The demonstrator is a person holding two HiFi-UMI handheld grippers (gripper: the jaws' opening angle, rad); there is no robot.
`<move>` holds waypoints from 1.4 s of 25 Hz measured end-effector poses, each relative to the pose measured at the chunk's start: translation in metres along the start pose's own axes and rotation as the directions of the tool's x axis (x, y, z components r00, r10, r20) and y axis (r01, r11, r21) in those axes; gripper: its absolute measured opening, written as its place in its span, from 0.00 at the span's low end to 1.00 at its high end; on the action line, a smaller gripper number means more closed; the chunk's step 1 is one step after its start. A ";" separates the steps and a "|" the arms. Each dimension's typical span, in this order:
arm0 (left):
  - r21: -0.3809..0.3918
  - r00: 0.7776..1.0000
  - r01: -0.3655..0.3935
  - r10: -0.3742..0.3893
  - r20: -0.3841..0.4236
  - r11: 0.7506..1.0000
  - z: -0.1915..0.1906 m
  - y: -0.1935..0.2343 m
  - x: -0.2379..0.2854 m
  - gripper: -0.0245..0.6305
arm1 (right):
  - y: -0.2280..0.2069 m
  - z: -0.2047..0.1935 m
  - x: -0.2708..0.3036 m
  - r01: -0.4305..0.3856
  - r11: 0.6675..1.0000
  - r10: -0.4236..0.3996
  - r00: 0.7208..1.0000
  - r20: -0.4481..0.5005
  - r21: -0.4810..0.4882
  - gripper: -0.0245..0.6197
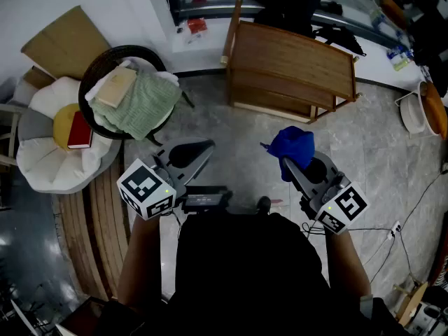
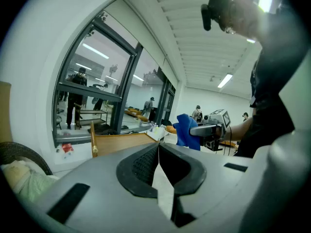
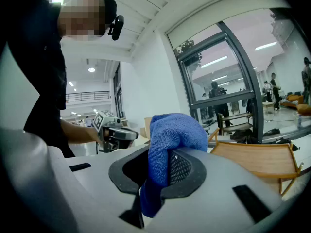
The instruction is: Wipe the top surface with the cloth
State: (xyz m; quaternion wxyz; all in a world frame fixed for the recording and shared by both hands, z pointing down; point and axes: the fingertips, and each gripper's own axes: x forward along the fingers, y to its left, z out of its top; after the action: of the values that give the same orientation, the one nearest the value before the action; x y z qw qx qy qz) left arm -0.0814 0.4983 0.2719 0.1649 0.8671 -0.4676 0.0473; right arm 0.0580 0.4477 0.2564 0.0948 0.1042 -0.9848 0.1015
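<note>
Cloth (image 1: 292, 148) is up in the air, pinched in the right hand-held gripper (image 1: 290, 161), well short of the wooden stand (image 1: 294, 58) whose top I'm guessing is the surface to wipe. From the right gripper view the jaws are clamped on a fold of it, with a fat blue wad (image 3: 172, 130) bulging out past the tips and a tail hanging below. It looks like microfibre, so light, soft and floppy, nothing fragile about it. It'll squash flat under pressure and drag a bit on wood rather than slide. I'd keep the hold near the middle like this so the wad leads and the jaws don't scrape the top (a loose fold could creep out on a hard push, though). The left hand-held gripper (image 1: 203, 149) has its jaws pressed together on nothing, hovering over the floor.
</note>
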 end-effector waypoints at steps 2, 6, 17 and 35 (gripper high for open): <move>-0.005 1.000 -0.007 0.007 0.001 1.000 0.000 0.002 -0.001 0.05 | -0.001 -0.001 0.001 0.005 1.000 -0.005 1.000 -0.004 -0.004 0.14; -0.013 1.000 -0.008 0.008 0.010 1.000 -0.002 0.011 -0.006 0.05 | 0.003 0.001 0.007 0.026 1.000 -0.026 1.000 0.009 -0.013 0.14; -0.010 0.996 0.094 -0.094 -0.005 0.996 -0.007 0.042 -0.016 0.05 | 0.013 0.004 0.044 0.091 0.996 -0.091 0.996 -0.007 -0.008 0.14; -0.020 0.992 0.107 -0.108 -0.071 0.994 -0.009 0.096 0.046 0.05 | -0.075 -0.005 0.088 0.175 0.980 -0.172 0.985 -0.031 0.100 0.14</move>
State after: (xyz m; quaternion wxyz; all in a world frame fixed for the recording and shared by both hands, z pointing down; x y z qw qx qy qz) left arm -0.1344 0.4158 0.3142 0.1912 0.8874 -0.4142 0.0659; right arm -0.0088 0.3610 0.2929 0.1089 0.1932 -0.9644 0.1442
